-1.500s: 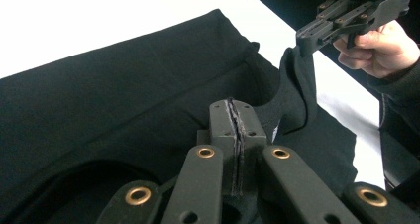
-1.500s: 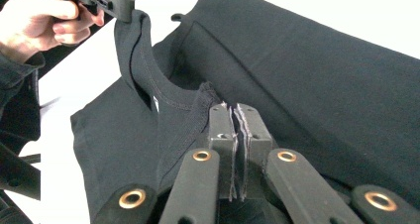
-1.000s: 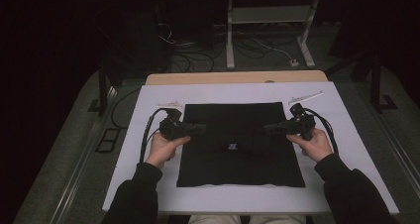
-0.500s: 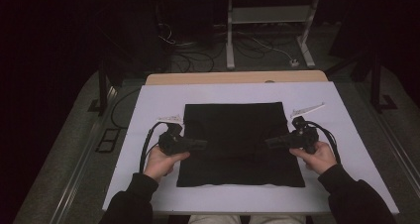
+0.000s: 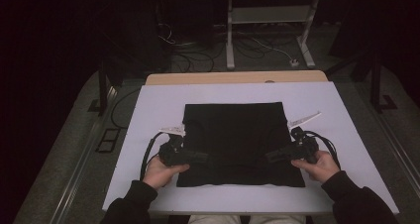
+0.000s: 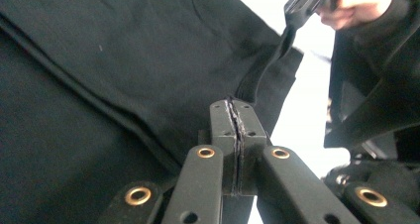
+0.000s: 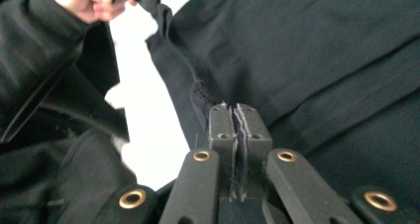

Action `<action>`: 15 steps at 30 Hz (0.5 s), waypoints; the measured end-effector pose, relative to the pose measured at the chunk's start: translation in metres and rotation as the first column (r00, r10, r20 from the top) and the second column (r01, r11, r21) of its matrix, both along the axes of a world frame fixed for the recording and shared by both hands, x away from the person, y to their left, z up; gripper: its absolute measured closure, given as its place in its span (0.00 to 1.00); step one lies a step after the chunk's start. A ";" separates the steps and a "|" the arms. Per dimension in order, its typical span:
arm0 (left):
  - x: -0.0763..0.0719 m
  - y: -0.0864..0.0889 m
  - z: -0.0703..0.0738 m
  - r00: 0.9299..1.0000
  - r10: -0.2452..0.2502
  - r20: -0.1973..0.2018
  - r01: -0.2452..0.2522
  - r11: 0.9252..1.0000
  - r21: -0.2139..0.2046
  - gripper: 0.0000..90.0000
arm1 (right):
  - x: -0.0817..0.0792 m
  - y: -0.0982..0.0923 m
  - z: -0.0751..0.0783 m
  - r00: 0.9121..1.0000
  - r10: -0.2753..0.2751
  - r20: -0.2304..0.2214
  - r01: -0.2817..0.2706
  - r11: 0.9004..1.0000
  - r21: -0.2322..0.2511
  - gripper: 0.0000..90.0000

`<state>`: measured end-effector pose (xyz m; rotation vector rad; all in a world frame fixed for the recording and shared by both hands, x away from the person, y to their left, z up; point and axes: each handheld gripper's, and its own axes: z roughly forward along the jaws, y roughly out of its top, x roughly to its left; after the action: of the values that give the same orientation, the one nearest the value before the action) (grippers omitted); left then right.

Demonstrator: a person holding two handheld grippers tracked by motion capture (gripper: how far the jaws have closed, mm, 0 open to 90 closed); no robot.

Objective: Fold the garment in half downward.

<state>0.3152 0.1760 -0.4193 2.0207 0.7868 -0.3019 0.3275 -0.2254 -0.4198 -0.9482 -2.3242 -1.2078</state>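
Moved: both grippers drawn toward the bottom of the high view, cloth edge carried along.
Left gripper [image 5: 202, 159]: clamped on black cloth [image 5: 237, 135].
Right gripper [image 5: 270, 157]: clamped likewise.
Cloth: centre of white table [image 5: 148, 110].
Meaning: fold judged under way.

text: none legible | labels: none | brands: none | numbers: none

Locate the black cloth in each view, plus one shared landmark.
High view: black cloth lies mid-table, between both grippers.
Left gripper view: cloth fills left and centre.
Right gripper view: cloth fills centre and right.
Shared landmark: white table beside the cloth's edge.
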 end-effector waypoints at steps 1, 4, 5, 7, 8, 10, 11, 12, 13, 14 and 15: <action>-0.003 -0.001 -0.001 1.000 -0.010 0.006 0.010 1.000 0.012 0.98 | -0.001 0.000 -0.001 1.000 0.007 -0.002 -0.007 1.000 0.002 0.95; -0.007 -0.002 -0.002 1.000 -0.026 -0.001 0.026 1.000 0.016 0.98 | -0.008 0.003 -0.004 0.999 0.031 -0.024 -0.031 1.000 -0.007 0.95; -0.009 -0.003 -0.002 1.000 -0.030 -0.002 0.030 0.999 0.021 0.98 | -0.010 0.003 -0.005 0.999 0.038 -0.033 -0.038 0.999 -0.008 0.95; -0.011 -0.004 -0.003 0.999 -0.038 -0.005 0.038 0.999 0.027 0.98 | -0.013 0.004 -0.006 0.998 0.049 -0.036 -0.049 0.999 -0.020 0.95; -0.011 -0.005 -0.003 0.999 -0.045 -0.002 0.045 0.998 0.034 0.98 | -0.015 0.004 -0.006 0.998 0.050 -0.041 -0.051 0.999 -0.015 0.95; -0.013 -0.006 -0.003 0.998 -0.065 -0.004 0.066 0.997 0.044 0.98 | -0.017 0.003 -0.006 0.998 0.051 -0.041 -0.052 0.998 -0.018 0.95; -0.014 -0.006 -0.004 0.997 -0.080 -0.011 0.081 0.996 0.046 0.98 | -0.018 0.002 -0.006 0.998 0.053 -0.045 -0.054 0.998 -0.018 0.95; -0.016 -0.008 -0.004 0.995 -0.097 -0.008 0.097 0.993 0.068 0.98 | -0.018 0.002 -0.007 0.998 0.055 -0.043 -0.056 0.998 -0.018 0.95; -0.017 -0.009 -0.005 0.994 -0.107 -0.008 0.107 0.991 0.077 0.98 | -0.019 0.001 -0.007 0.997 0.056 -0.045 -0.057 0.998 -0.023 0.95; -0.019 -0.011 -0.006 0.992 -0.124 -0.013 0.124 0.989 0.084 0.98 | -0.020 0.001 -0.008 0.997 0.056 -0.046 -0.057 0.998 -0.023 0.95; -0.020 -0.012 -0.006 0.991 -0.136 -0.011 0.137 0.986 0.095 0.98 | -0.021 0.000 -0.008 0.997 0.053 -0.051 -0.055 0.998 -0.023 0.95</action>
<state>0.2954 0.1635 -0.4250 2.1692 0.6779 -0.3535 0.3065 -0.2250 -0.4280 -0.9073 -2.3151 -1.1242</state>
